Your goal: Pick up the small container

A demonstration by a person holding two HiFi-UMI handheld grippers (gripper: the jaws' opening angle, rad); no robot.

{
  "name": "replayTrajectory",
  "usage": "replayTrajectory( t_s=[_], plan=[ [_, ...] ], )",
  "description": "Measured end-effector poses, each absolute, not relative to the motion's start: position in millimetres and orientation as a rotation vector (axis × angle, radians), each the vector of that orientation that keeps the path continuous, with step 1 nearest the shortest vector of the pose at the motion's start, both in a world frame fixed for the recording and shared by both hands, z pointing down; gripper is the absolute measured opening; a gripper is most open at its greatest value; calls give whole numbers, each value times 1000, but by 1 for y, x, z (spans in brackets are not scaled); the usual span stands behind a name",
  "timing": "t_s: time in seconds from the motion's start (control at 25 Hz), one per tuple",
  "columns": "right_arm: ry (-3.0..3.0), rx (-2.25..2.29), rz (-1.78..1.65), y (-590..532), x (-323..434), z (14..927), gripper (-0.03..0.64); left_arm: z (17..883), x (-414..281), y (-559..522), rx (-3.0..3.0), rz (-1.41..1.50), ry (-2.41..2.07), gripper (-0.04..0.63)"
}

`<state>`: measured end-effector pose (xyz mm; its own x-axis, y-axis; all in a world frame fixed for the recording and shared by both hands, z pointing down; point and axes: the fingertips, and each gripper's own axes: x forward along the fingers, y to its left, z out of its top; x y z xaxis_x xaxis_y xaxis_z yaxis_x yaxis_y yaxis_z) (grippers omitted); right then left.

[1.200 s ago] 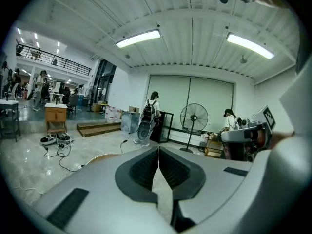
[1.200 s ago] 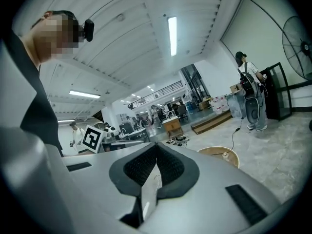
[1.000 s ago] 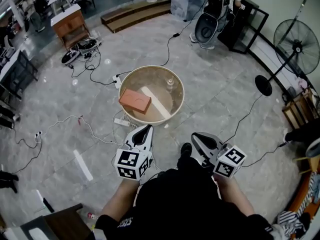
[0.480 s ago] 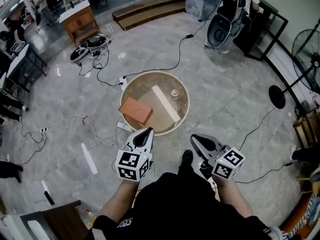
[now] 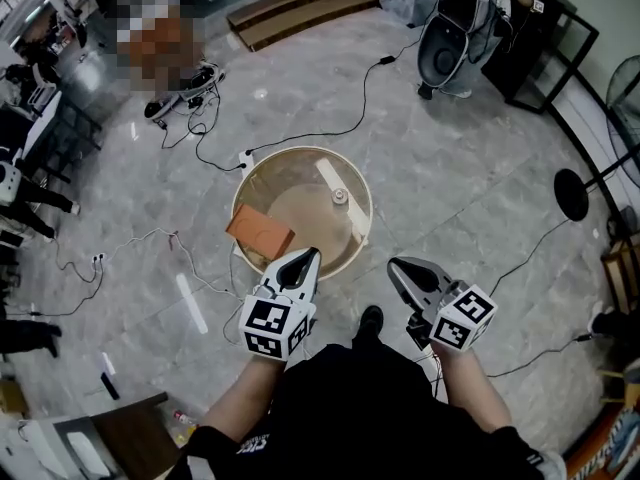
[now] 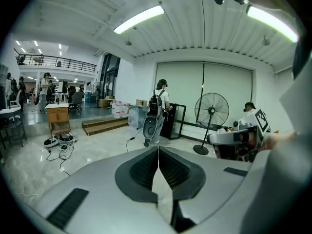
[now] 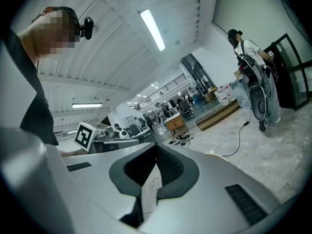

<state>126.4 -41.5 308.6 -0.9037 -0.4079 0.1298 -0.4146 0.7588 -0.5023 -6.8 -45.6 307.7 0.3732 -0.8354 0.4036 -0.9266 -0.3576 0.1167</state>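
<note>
A small container (image 5: 340, 197) stands on a round wooden table (image 5: 254, 183), right of its middle, in the head view. My left gripper (image 5: 309, 255) is shut and empty, its tips over the table's near rim. My right gripper (image 5: 392, 265) is also shut and empty, off the table's near right side. In the left gripper view my left gripper (image 6: 158, 147) has its jaws pressed together, pointing level across the room. In the right gripper view my right gripper (image 7: 156, 146) is closed too. Neither gripper view shows the container.
On the table lie a reddish brick (image 5: 260, 232) at the left and a pale flat strip (image 5: 339, 194) at the right. Cables (image 5: 330, 128) and a power strip (image 5: 244, 157) cross the marble floor. A standing fan base (image 5: 572, 194) is at the right. People stand at the back.
The view has shifted closer to the table. Both grippers now sit nearer its near rim, the left tips reaching over the edge. Both stay shut.
</note>
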Motion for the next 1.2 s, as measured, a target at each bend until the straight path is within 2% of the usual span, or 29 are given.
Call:
replayTrajectory(
  t_s=[0.24, 0.56, 0.84, 1.2],
  plan=[
    [-2923, 678, 893, -64, 160, 318, 15, 306, 14, -66, 2284, 390, -1577, 20],
    [-2934, 597, 894, -71, 142, 318, 15, 307, -1, -79, 2250, 367, -1621, 20],
    [-2918, 607, 906, -105, 101, 321, 15, 311, -41, -109, 2246, 354, -1609, 20],
    [-2855, 549, 820, -155, -4, 325, 15, 334, -122, -166, 2257, 337, -1552, 20]
  ],
)
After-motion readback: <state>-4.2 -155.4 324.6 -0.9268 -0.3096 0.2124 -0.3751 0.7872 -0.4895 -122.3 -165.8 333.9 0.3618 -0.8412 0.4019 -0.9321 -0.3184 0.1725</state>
